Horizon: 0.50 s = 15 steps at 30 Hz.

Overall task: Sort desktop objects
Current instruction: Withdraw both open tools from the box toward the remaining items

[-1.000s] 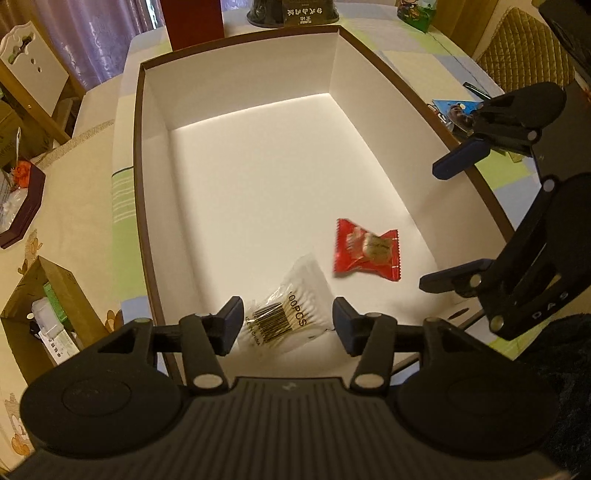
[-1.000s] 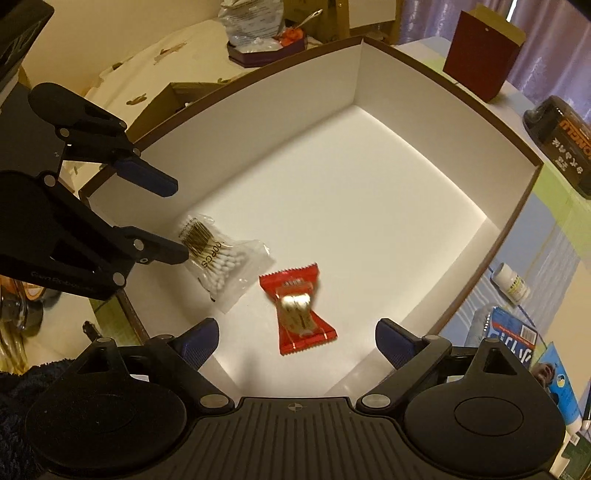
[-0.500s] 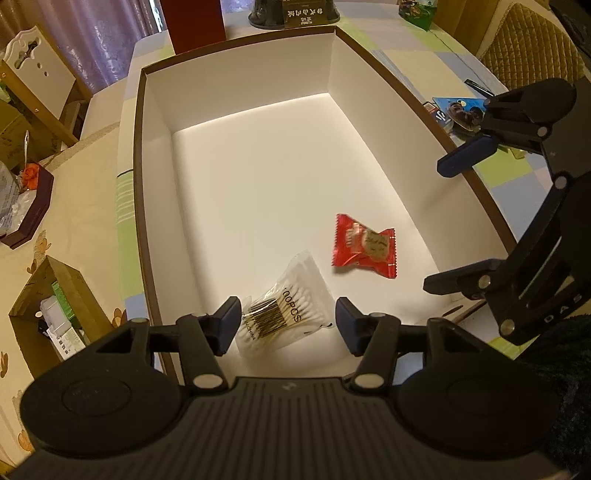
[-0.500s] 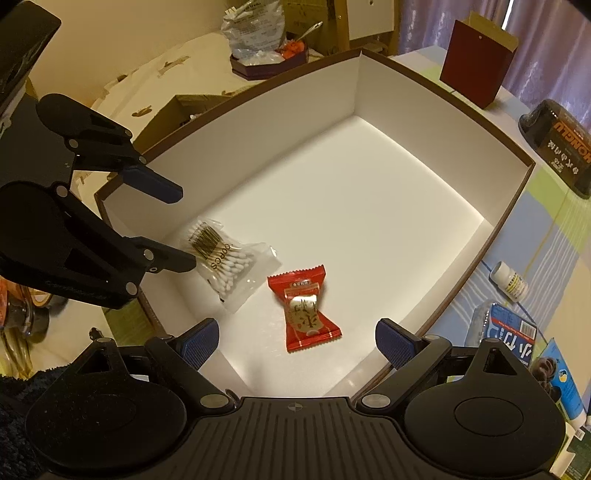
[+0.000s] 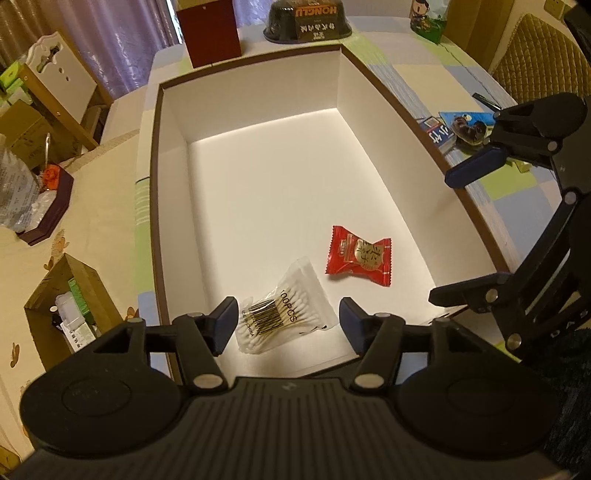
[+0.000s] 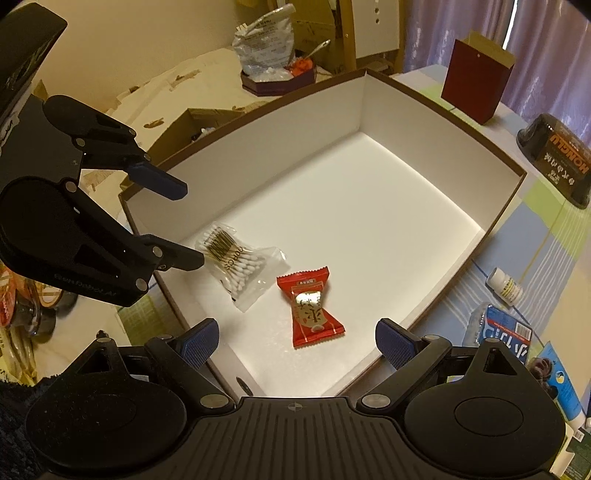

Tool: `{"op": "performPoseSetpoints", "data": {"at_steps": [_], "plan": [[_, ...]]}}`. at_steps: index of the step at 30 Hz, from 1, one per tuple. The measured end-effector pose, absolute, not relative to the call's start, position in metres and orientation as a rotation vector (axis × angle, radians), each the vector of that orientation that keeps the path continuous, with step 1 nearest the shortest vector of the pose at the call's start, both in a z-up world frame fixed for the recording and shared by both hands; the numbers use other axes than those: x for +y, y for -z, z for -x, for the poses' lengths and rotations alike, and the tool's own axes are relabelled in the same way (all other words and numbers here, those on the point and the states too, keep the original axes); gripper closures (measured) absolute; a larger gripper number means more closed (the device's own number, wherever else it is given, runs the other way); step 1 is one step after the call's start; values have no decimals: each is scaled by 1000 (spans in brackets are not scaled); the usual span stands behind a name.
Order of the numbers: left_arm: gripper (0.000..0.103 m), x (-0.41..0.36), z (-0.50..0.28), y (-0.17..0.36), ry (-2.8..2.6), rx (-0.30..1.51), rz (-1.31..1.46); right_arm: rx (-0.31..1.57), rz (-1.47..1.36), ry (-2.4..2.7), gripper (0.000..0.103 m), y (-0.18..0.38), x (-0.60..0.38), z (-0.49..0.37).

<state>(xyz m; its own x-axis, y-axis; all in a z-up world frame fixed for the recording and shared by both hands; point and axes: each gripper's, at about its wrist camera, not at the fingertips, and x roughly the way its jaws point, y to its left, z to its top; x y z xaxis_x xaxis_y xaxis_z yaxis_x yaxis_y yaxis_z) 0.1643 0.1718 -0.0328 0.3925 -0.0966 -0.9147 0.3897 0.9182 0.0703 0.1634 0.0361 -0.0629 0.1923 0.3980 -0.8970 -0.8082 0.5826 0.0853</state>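
Observation:
A large white box with a brown rim (image 5: 155,155) (image 6: 491,229) holds two items near its front end. One is a clear bag of cotton swabs (image 5: 284,314) (image 6: 236,264). Beside it lies a red wrapped candy (image 5: 358,254) (image 6: 310,304). My left gripper (image 5: 288,325) (image 6: 184,225) hangs open above the swab bag with nothing held. Over the box's near right corner my right gripper (image 6: 295,345) (image 5: 454,236) also stands open and empty, the candy below it.
On the tablecloth to the right of the box lie a blue tissue pack (image 6: 506,328), a small white bottle (image 6: 508,288) and a picture card (image 5: 469,125). A dark red bag (image 5: 210,29) and a black HONGLU container (image 5: 306,18) stand behind. A brown carton (image 5: 70,295) sits left.
Both grippers have drawn back and up from the box, so more of the table shows. The candy, blurred one second ago, now lies still; the swab bag has not moved.

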Motion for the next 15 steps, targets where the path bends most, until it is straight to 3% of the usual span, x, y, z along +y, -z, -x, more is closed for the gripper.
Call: {"op": "performPoseSetpoints", "data": {"at_steps": [15], "plan": [[43,150,-135,8,236,1081,-298,999,429,-932,9,40,5,-144]]}}
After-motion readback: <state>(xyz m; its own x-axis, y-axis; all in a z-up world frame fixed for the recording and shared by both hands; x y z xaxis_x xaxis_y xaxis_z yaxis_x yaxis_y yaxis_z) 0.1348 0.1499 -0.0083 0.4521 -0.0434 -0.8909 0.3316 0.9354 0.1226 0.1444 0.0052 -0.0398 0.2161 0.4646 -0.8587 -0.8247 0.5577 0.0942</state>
